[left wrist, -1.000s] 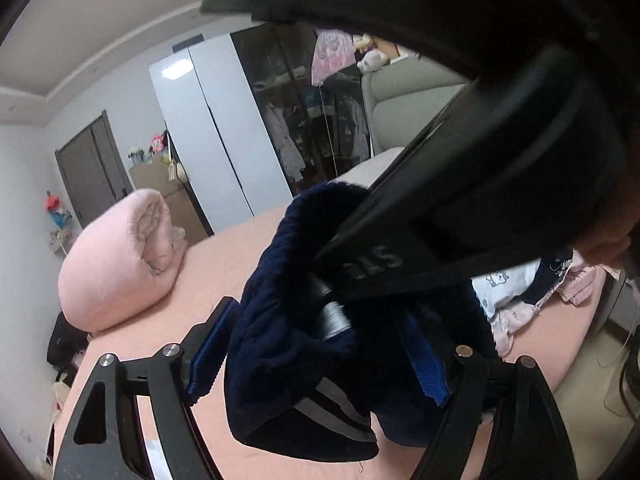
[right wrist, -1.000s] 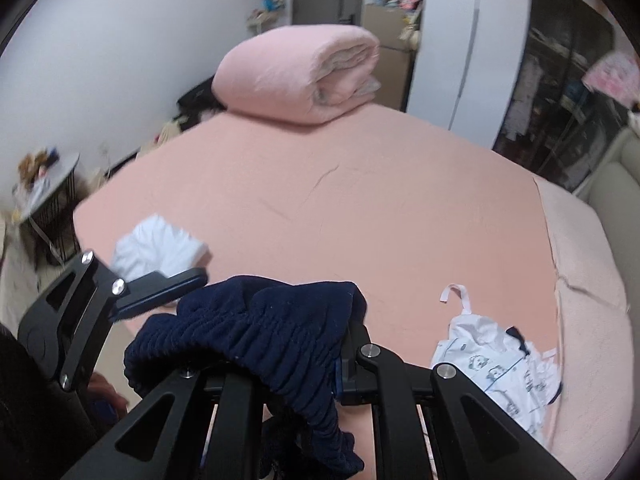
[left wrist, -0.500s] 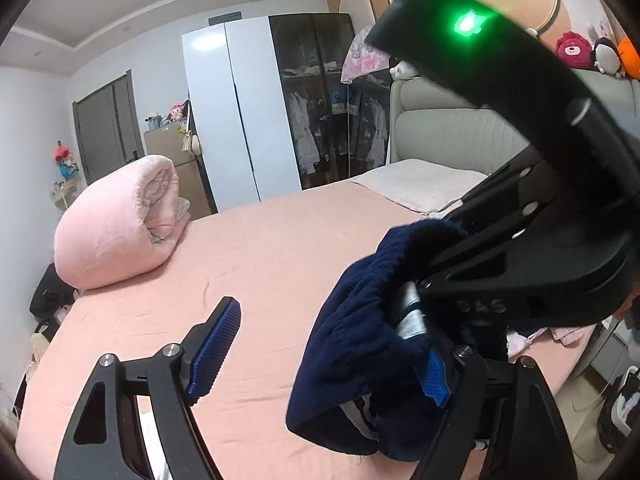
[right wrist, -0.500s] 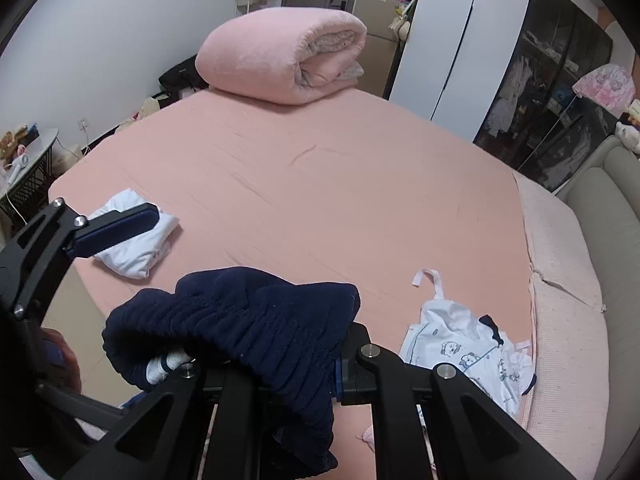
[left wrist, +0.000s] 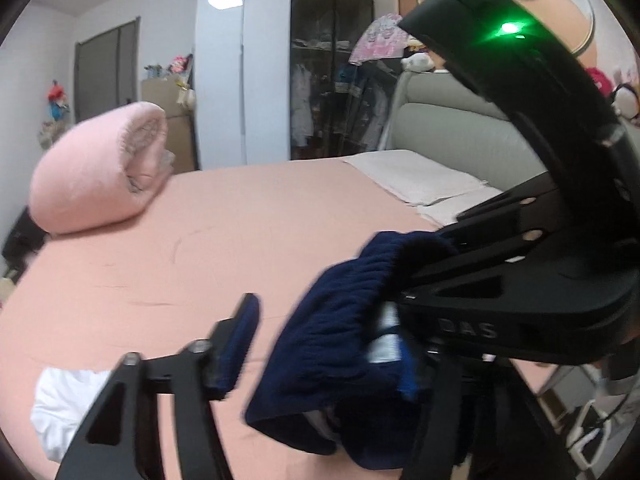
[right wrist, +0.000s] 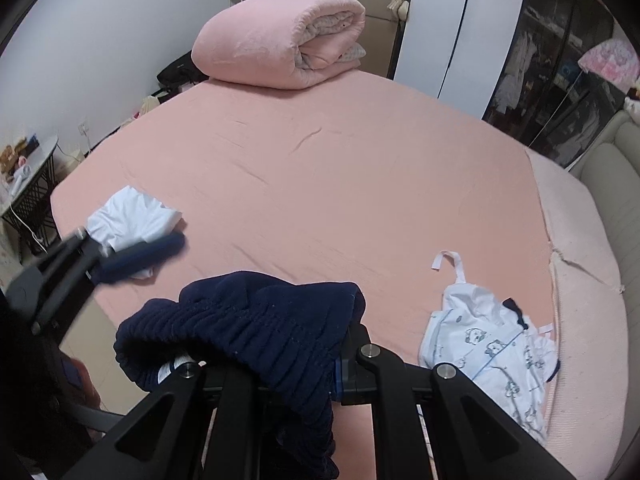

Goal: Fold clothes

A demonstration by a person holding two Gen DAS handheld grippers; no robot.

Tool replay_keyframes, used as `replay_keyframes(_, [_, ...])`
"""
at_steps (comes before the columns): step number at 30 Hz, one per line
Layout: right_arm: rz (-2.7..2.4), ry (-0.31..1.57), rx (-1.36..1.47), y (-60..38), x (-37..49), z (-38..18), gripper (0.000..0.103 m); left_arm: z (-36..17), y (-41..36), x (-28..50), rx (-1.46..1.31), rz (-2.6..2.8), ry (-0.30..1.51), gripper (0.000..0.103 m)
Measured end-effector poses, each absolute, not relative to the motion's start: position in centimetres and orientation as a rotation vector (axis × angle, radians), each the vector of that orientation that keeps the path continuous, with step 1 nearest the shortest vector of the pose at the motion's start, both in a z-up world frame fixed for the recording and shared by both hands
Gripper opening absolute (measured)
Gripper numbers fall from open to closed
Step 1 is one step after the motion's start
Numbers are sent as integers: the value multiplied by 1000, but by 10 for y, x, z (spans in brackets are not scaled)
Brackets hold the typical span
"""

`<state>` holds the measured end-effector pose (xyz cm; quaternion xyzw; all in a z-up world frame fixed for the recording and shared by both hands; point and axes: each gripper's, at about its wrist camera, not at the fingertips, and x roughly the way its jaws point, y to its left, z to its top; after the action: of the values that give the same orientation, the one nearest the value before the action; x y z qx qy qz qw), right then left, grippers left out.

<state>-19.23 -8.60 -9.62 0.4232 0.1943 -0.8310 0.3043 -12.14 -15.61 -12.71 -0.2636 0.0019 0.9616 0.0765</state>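
Garment under work: dark navy ribbed knit piece with a gathered elastic band (right wrist: 256,328), held bunched in the air over the near edge of the pink-sheeted bed (right wrist: 360,184). It does not lie on the sheet.

Right gripper (right wrist: 272,372): fingers pressed in on the navy knit at the gathered band; cloth is heaped over both fingers and trails down between them. A white label shows at the fold beside its left finger.

Left gripper (left wrist: 332,356): jaws spread. One blue-padded finger (left wrist: 240,340) stands free of the cloth; the other is hidden behind the knit and the right gripper's body, so I cannot tell if it touches the cloth. It grips nothing that I can see.

Other items: small folded white cloth (right wrist: 132,216) near the bed's left edge; white printed baby garment with ties (right wrist: 496,360) crumpled near the near-right edge; rolled pink quilt (right wrist: 280,40) at the far corner.

Handling judgement: knit looks soft, light and thick, with no stiffness, so it will slump and bunch wherever unsupported. The elastic band is the firmest line. The free gripper would do best to pinch the band well apart from the held point, so the piece can hang open and be laid flat on the bare middle of the sheet.
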Motion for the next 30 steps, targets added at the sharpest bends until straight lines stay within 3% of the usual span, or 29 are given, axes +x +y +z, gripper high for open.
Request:
replay_keyframes(3, [-2195, 496, 1131, -83, -196, -98, 9, -129, -155, -121, -785, 2840, -30, 32])
replay_keyframes(10, [-2066, 493, 1186, -71, -204, -104, 12, -131, -152, -120, -776, 2773, -83, 30])
replay_keyframes(16, [-1905, 564, 1259, -65, -211, -103, 27, -132, -149, -121, -776, 2768, -85, 30])
replay_keyframes(21, [-1857, 678, 1264, -55, -205, -94, 61, -140, -153, -127, -838, 2794, -69, 29])
replay_keyframes(30, [-2015, 578, 1188, -12, -177, -90, 70, -144, -164, -128, -868, 2836, -96, 29])
